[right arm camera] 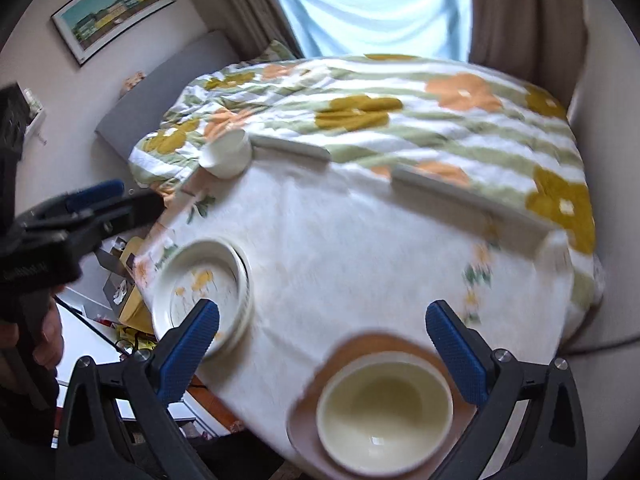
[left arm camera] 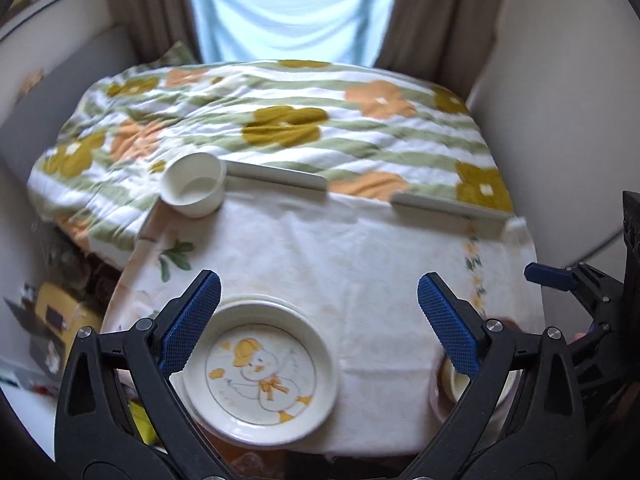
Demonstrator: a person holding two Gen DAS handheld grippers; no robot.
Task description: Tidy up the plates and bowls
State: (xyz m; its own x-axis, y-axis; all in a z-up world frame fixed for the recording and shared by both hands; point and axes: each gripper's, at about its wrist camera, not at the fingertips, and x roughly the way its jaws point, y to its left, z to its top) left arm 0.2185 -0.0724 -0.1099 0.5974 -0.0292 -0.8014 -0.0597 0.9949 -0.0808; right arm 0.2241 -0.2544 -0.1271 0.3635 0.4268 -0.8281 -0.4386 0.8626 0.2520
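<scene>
A white plate with a duck drawing (left arm camera: 260, 374) lies stacked on another plate at the table's near left, below my open, empty left gripper (left arm camera: 318, 324). It also shows in the right wrist view (right arm camera: 200, 284). A cream bowl (right arm camera: 386, 404) sits on a pink plate (right arm camera: 316, 368) at the near right, just below my open, empty right gripper (right arm camera: 322, 344). A small white bowl (left arm camera: 194, 188) lies tilted at the table's far left corner, also in the right wrist view (right arm camera: 226, 154).
The table wears a white cloth (left arm camera: 340, 264) and stands against a bed with a flowered blanket (left arm camera: 280, 120). Two grey bars (left arm camera: 276, 180) lie along the table's far edge. Clutter and a yellow box (left arm camera: 60, 312) sit on the floor at the left.
</scene>
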